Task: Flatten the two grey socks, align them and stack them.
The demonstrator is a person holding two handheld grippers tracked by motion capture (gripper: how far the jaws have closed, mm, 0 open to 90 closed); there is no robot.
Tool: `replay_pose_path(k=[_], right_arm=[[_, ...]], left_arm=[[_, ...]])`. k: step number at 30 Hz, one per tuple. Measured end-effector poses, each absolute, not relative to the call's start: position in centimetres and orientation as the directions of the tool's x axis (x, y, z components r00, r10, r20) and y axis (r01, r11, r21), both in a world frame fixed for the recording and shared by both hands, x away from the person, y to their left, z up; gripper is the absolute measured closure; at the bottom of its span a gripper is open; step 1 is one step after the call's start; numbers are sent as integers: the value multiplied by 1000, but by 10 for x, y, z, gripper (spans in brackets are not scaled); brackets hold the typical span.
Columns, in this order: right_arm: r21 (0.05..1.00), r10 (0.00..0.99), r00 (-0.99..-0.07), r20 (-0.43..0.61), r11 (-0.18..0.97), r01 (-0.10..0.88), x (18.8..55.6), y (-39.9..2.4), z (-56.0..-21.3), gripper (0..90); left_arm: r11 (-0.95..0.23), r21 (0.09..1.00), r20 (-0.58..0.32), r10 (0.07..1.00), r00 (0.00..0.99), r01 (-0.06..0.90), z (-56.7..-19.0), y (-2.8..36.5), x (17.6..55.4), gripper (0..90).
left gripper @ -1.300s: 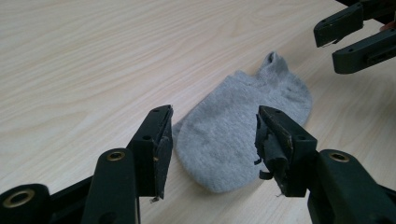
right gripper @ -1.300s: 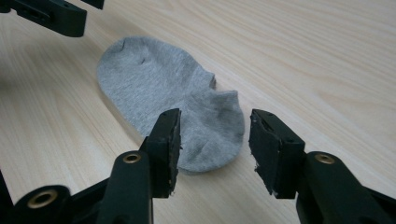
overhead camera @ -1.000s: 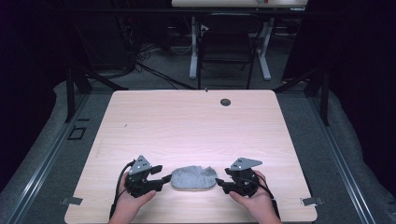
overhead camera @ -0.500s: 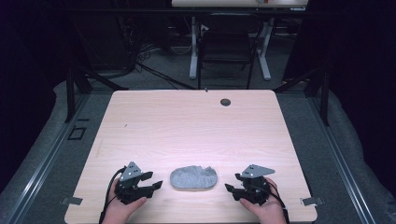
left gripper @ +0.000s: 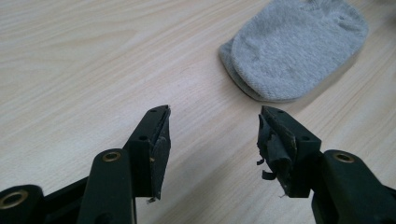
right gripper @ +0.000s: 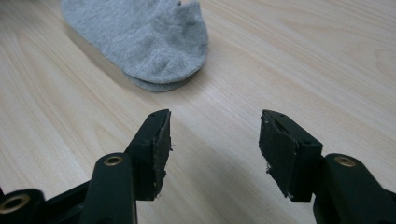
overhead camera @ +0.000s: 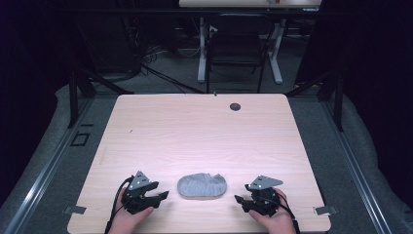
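A folded grey sock (overhead camera: 202, 185) lies flat near the front edge of the wooden table (overhead camera: 204, 131), between my two grippers. My left gripper (overhead camera: 163, 196) rests a short way to the sock's left, open, with nothing between its jaws. My right gripper (overhead camera: 238, 200) sits to the sock's right, also open and holding nothing. In the left gripper view the sock (left gripper: 294, 46) lies ahead and to the right of the left gripper (left gripper: 214, 116). The right gripper view has the sock (right gripper: 140, 32) ahead and to the left of the right gripper (right gripper: 215, 116).
A small dark round hole (overhead camera: 235, 106) marks the table's far side. Beyond the table stand desk legs and a chair (overhead camera: 236, 53) on a grey floor with cables. Bare tabletop stretches across the middle and back.
Both grippers have let go of the sock and drawn outward and back toward the front edge. The sock now lies flat and folded by itself.
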State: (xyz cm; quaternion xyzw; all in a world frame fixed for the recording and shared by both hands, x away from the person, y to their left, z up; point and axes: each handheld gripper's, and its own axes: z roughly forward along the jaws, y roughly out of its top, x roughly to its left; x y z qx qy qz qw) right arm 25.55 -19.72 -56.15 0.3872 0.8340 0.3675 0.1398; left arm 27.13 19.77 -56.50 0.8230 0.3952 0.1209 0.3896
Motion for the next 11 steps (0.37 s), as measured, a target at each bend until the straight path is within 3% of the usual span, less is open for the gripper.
replay_pose_path(k=[11], right_arm=[[704, 724, -688, 36, 471, 532, 256, -186, -569, 432]], left_arm=[[-412, 725, -111, 721, 684, 552, -569, 187, 271, 445]])
